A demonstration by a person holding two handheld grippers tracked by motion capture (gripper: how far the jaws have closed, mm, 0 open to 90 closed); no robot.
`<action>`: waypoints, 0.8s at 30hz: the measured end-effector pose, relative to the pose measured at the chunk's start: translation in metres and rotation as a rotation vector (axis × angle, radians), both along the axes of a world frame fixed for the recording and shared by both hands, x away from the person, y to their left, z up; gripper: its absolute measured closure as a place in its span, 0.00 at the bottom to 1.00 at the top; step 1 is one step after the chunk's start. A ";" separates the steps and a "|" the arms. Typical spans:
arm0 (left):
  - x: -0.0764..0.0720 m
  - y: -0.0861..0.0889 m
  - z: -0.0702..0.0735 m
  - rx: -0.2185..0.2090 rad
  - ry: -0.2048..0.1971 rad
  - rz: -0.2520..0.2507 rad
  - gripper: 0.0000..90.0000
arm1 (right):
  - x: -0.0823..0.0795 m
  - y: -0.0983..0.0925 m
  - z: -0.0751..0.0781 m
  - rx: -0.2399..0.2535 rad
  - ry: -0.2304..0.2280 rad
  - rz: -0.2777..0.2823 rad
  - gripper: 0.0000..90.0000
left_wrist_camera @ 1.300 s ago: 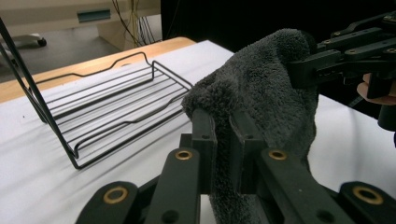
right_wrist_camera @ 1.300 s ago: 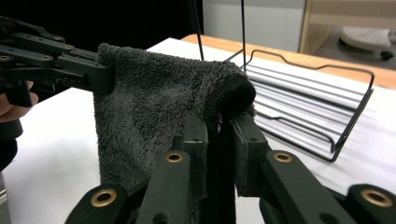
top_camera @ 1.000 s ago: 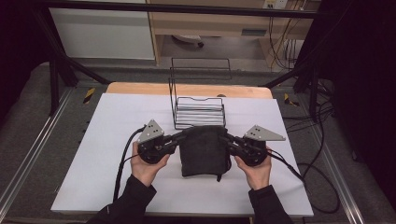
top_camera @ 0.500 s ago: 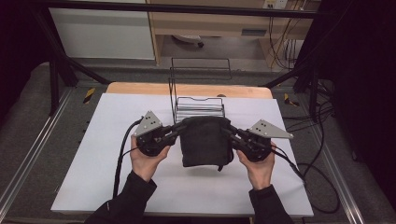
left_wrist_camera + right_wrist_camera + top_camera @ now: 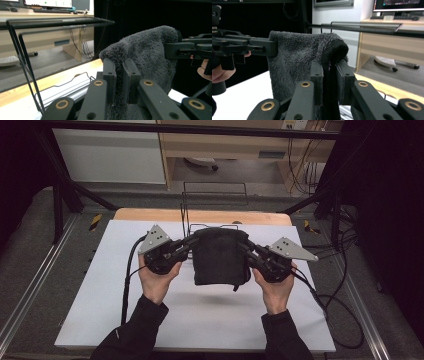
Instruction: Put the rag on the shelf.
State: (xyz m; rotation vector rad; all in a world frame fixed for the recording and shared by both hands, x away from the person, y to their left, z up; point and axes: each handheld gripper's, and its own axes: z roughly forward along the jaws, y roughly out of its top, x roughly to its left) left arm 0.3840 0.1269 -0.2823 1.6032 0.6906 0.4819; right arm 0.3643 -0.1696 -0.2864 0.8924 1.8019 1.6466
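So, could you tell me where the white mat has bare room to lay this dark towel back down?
The white mat is bare in front of both hands, under the towel, and along its left and right edges. It is crowded only at the back middle, where the black wire rack stands just behind the towel.

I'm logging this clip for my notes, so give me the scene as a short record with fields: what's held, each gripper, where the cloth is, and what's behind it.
held item: dark grey towel, folded, fluffy
left gripper: shut on the towel's upper left corner
right gripper: shut on the towel's upper right corner
towel position: hanging between the grippers, off the white table, shadow below it
behind it: black wire rack at the table's far edge
hands: one under each gripper
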 end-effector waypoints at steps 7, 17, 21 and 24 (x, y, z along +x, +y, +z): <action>0.008 -0.001 0.015 -0.026 -0.032 0.018 0.91 | 0.006 0.004 0.015 0.009 -0.050 -0.029 0.87; 0.019 -0.002 0.035 -0.069 -0.072 0.040 0.91 | 0.016 0.007 0.034 0.038 -0.095 -0.052 0.87; 0.023 -0.003 0.046 -0.081 -0.093 0.048 0.91 | 0.022 0.008 0.044 0.048 -0.120 -0.065 0.88; 0.026 -0.002 0.053 -0.098 -0.103 0.052 0.91 | 0.026 0.009 0.051 0.064 -0.136 -0.069 0.88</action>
